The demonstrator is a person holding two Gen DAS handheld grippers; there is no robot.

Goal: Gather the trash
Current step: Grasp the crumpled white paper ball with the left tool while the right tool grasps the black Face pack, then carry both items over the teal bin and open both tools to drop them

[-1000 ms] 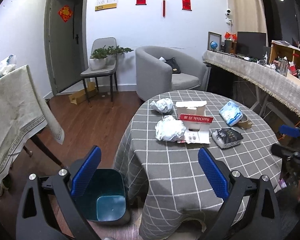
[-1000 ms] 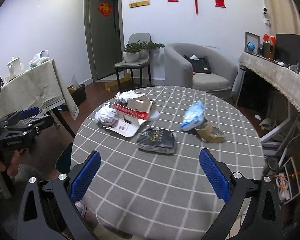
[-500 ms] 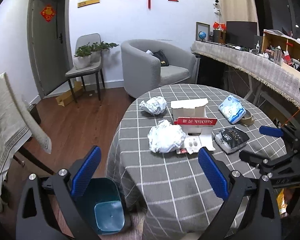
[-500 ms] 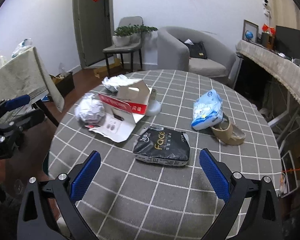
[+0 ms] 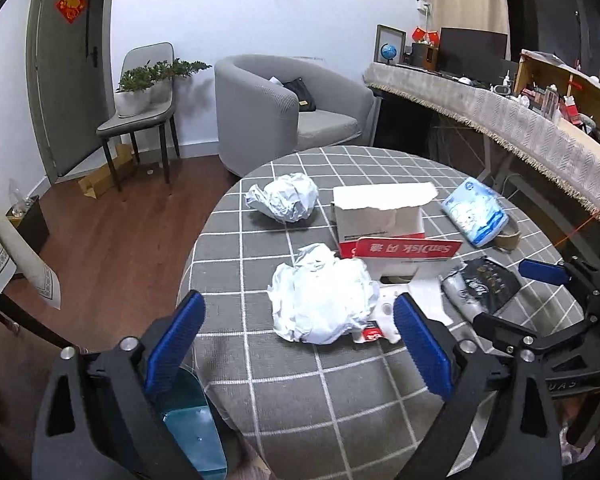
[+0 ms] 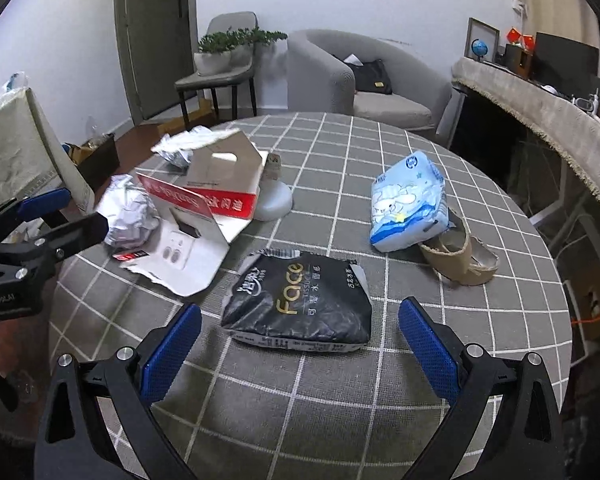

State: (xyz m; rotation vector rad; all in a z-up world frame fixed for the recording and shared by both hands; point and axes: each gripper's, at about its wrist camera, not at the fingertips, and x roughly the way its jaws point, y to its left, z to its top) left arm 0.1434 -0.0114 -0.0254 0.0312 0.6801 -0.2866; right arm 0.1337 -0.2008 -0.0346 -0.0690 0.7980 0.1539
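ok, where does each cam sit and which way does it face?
Left wrist: on the left gripper, angled down at a crumpled white paper ball; own blue-padded jaws open, right gripper at frame right.
Right wrist: on the right gripper, aimed down at a black tissue pack; own jaws open, left gripper at frame left.
Shared: grey checked round table, red-and-white cardboard box.

Crumpled paper (image 5: 320, 300) sits on the surface (image 5: 300, 392), torn box (image 5: 384, 216) just behind, bin (image 5: 191, 432) on the floor below.
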